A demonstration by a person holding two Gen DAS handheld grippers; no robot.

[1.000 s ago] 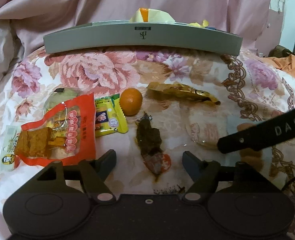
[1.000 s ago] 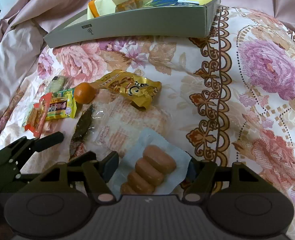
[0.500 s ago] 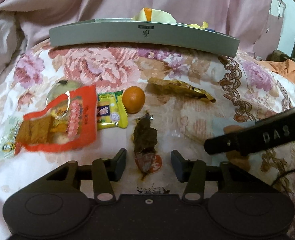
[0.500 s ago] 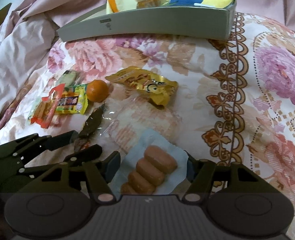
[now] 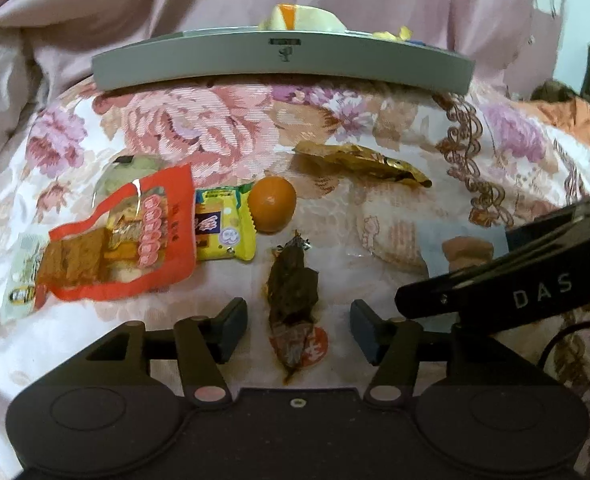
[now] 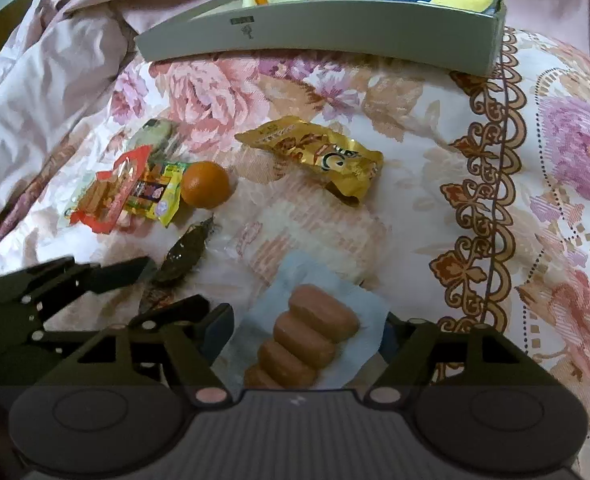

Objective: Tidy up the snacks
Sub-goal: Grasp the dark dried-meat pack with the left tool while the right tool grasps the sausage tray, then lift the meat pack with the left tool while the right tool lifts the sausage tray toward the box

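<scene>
Brown leaf-wrapped snack (image 5: 293, 280) now sits between left tongs (image 5: 298, 330), narrowed but not touching; right tongs (image 6: 307, 336) stay wide around sausage pack (image 6: 307, 340); both grasps likely imminent.

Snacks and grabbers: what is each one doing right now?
left gripper: open, around the dark packet.
dark packet: lying flat.
right gripper: open, around the sausage pack.
sausage pack: lying flat, sealed.
orange: loose on the cloth.
grey tray: holding some snacks.
</scene>
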